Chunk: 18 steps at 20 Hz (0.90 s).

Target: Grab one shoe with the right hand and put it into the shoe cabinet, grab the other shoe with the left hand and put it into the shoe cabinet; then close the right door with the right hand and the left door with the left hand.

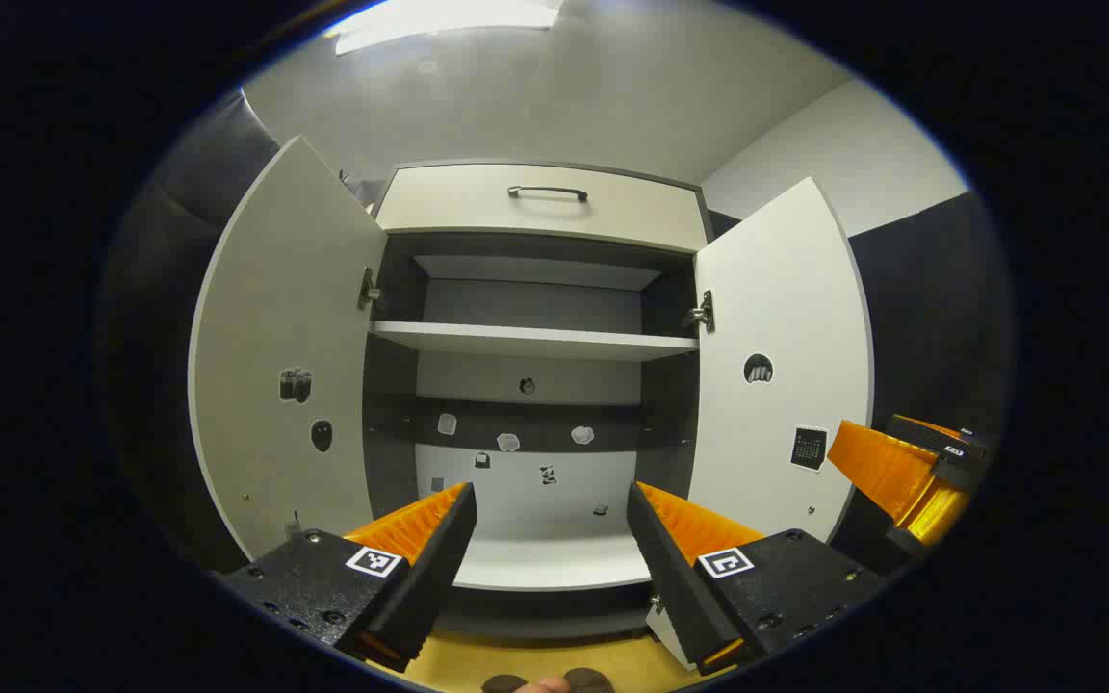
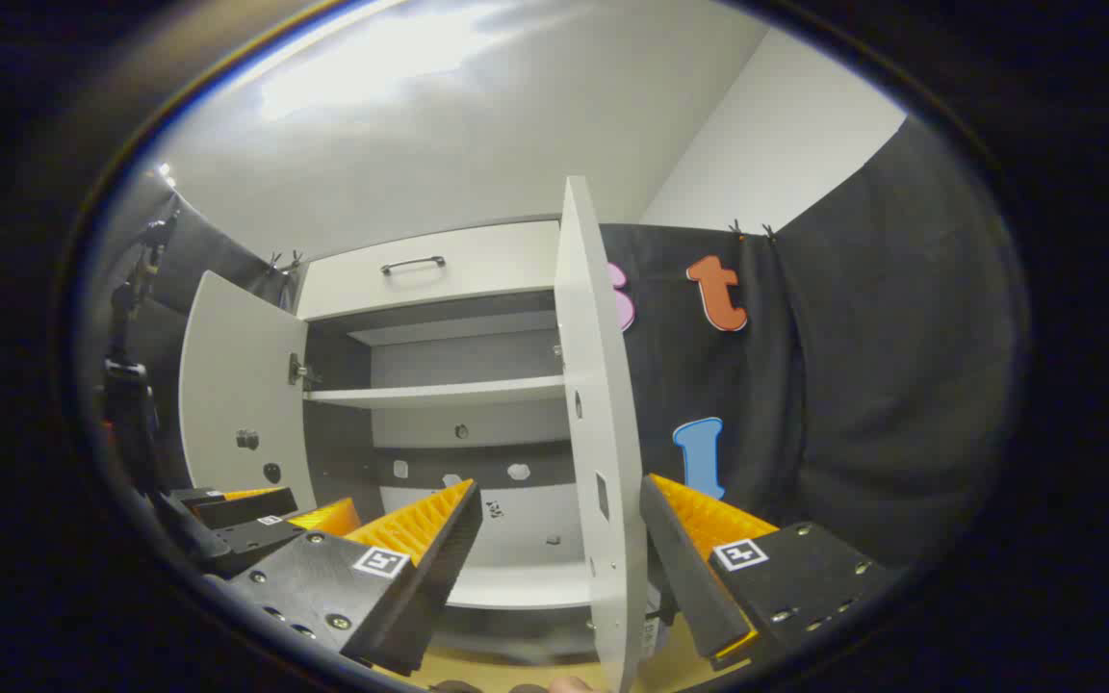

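White laminate is facing both cameras: the shoe cabinet (image 1: 535, 342) is standing with both doors swung out. Its shelves are looking bare, so I judge the shoes are not yet inside. Two dark rounded shapes (image 1: 554, 681) are peeking in on the yellowish floor just in front of the cabinet. They may be the shoes, but they are too small to tell.

To the left of the cabinet's opening, the left door (image 1: 275, 385) is hanging wide, its inner face turned inward. The left gripper (image 1: 550, 520) is pointing straight into the opening, its jaws spread and gripping nothing. It is sitting about midway between the two doors.

To the right of the opening, the right door (image 1: 776, 385) is projecting out from the cabinet, its long axis upright and its free edge pointing toward the person. In the right gripper view, the right gripper (image 2: 559, 484) is holding its jaws open. That free edge is rising between them, nearer the right finger, and I cannot tell whether it is touching. The right hand is clearly the nearer one to this door. Closing it would mean pushing its outer face leftward, toward the cabinet front.
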Tool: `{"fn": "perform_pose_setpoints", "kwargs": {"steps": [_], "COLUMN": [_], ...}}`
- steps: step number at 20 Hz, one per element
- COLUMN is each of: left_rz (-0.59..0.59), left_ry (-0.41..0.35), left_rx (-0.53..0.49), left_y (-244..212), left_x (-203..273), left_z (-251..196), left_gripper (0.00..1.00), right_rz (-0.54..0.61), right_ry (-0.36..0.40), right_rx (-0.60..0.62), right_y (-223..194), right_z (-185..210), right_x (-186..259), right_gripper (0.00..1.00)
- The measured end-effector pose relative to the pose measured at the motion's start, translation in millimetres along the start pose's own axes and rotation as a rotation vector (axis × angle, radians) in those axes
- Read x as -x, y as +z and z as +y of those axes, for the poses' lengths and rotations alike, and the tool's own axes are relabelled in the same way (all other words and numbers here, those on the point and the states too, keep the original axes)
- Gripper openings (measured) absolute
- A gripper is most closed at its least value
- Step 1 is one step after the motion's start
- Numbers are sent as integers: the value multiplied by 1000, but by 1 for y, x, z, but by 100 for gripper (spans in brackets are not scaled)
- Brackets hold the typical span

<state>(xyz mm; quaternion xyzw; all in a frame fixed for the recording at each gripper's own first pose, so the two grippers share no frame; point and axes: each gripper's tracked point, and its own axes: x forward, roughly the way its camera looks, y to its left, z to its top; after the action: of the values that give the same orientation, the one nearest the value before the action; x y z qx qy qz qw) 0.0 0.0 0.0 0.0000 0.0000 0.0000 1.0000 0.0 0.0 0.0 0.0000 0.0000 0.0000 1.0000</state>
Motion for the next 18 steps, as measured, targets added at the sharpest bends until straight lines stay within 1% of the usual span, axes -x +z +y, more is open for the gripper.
{"fn": "perform_pose_setpoints", "kwargs": {"steps": [1,2,7,16,17,18], "left_rz": [1,1,12,37,36,36], "left_ry": [4,10,41,135,152,166], "left_rx": [1,2,7,-15,-20,-22], "left_y": [-1,0,-4,-12,-13,-12], "left_x": [2,3,10,22,23,24], "left_z": [2,5,20,71,79,87], "left_gripper": [96,96,96,96,92,96], "right_rz": [1,3,11,32,41,52], "right_ry": [9,20,66,153,165,176], "right_rx": [-1,-2,11,4,17,32], "right_y": [0,0,-4,-21,-28,-36], "right_z": [6,10,36,83,89,95], "right_x": [2,4,9,12,13,14], "right_gripper": [100,99,99,99,99,99]}}
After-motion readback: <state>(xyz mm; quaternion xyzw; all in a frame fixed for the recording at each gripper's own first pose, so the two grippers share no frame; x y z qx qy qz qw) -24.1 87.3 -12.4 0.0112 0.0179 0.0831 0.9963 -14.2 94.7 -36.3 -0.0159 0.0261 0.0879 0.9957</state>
